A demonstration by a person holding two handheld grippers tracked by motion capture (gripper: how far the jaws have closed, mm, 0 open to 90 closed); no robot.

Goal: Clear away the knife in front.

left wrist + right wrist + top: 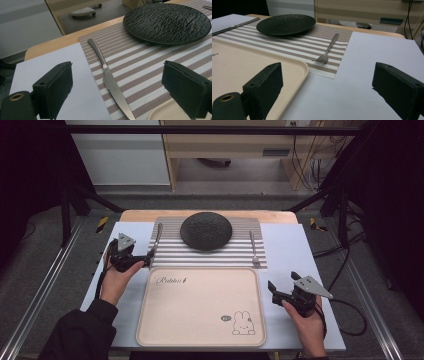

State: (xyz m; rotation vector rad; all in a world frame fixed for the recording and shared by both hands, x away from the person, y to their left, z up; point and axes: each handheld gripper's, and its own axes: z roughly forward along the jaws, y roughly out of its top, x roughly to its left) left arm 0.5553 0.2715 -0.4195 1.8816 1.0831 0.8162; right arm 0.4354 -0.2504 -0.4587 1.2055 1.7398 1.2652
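Hand-held gripper (117, 90) astride knife (110, 82), agape

The wooden table (145, 213) carries a pale sheet (295, 250), bearing a striped placemat (170, 251) and beige tray (200, 305).

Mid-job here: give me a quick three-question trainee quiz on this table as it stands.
1. True or false: the knife lies on the tray.
2. Which piece lies between the open jaws of the left gripper? A fork B knife C plate
3. Fill in: the fork lies on the striped ____, beside the plate.

Key: 1 false, it lies on the mat. 2 B. 3 mat. The right gripper is open over bare table.
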